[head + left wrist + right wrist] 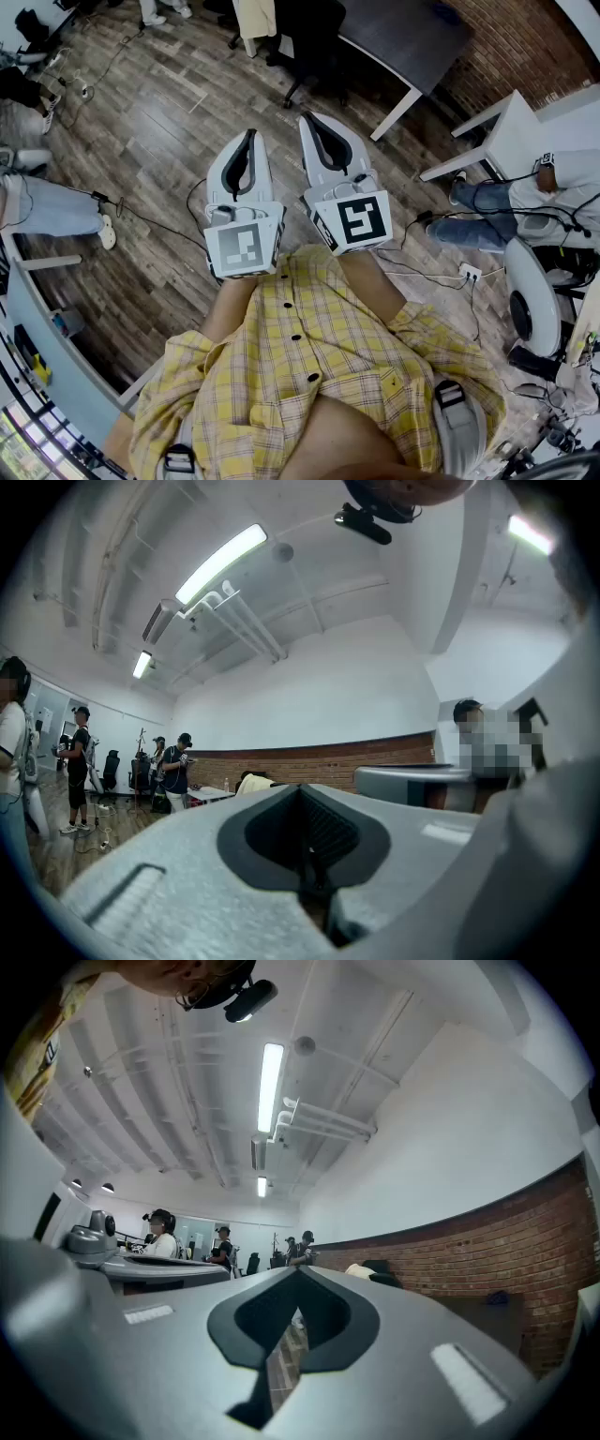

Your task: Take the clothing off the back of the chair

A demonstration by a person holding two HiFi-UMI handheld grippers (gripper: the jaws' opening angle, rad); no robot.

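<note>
One garment on the list. Where?
– Pale cream cloth garment (255, 17), draped lengthwise down the back of a black office chair (314, 37), far ahead. Left gripper (250, 136): jaws together, empty. Right gripper (307, 120): likewise.

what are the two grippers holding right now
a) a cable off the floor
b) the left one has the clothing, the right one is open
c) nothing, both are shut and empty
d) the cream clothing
c: the left gripper and the right gripper each show their jaws together with nothing between them, and the cream clothing is across the room, well ahead of both.
</note>
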